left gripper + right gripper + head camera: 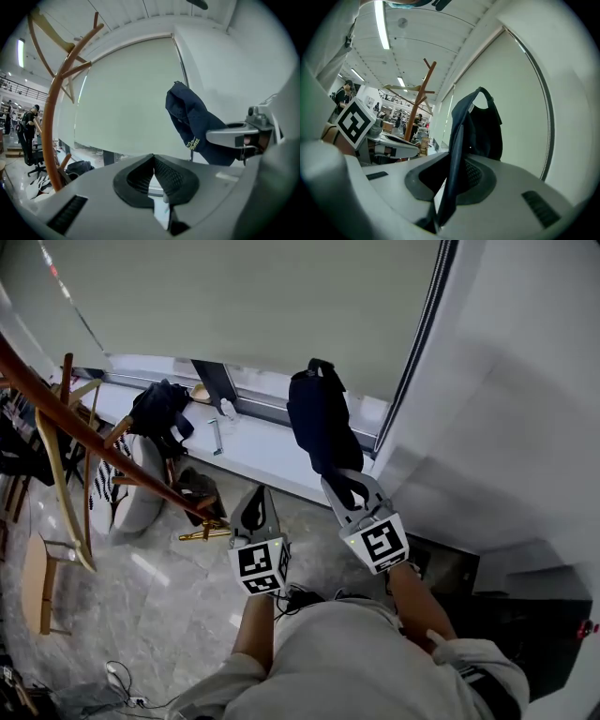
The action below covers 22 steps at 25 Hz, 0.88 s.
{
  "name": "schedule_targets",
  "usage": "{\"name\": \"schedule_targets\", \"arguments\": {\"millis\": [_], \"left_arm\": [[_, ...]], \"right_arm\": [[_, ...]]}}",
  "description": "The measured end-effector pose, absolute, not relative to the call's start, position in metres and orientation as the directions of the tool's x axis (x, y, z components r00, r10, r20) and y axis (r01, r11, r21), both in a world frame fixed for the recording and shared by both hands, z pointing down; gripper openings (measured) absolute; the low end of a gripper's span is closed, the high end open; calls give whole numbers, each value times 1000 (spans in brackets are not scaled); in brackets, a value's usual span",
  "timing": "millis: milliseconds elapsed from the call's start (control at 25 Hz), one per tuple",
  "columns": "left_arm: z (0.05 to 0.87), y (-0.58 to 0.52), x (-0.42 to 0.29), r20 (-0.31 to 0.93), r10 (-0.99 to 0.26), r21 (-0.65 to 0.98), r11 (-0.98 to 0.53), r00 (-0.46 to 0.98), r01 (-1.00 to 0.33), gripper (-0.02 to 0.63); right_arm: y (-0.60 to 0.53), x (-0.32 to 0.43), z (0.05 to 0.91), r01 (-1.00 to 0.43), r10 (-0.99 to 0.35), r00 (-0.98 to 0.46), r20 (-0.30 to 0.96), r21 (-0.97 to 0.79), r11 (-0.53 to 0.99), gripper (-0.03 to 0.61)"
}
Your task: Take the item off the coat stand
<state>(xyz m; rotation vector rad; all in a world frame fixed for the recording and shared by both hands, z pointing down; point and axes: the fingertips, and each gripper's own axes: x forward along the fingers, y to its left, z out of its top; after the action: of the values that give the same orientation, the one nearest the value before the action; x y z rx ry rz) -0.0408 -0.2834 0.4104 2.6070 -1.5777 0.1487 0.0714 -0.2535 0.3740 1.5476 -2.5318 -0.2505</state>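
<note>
Only its own view shows the right gripper point(451, 176) pinching the strap point(455, 150) of the navy bag point(317, 418). The left gripper point(152, 161), jaws together and empty, hangs near the wooden coat stand point(84, 432).

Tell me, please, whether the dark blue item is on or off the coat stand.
Off. The dark blue item hangs from the right gripper, jaws shut on its strap, clear of the coat stand.

Open-plan office or lab by the look: ceiling strip lights point(382, 23), office chair point(32, 160), roller blind point(126, 93) over big window, marble floor point(178, 606).
</note>
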Motion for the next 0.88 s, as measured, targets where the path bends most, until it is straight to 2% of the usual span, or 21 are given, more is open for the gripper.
{"name": "schedule_targets", "arguments": {"millis": [320,880], "left_arm": [[405,-277,3,109,-838,36,-535,535,-844,11],[368,-273,31,28,-783,0,-621,621,-784,11]], "right_arm": [[-238,127,378,-918,-939,-342,46,199,344,35],[-224,165,351,-962,-971,-235,-40,155,226,35]]}}
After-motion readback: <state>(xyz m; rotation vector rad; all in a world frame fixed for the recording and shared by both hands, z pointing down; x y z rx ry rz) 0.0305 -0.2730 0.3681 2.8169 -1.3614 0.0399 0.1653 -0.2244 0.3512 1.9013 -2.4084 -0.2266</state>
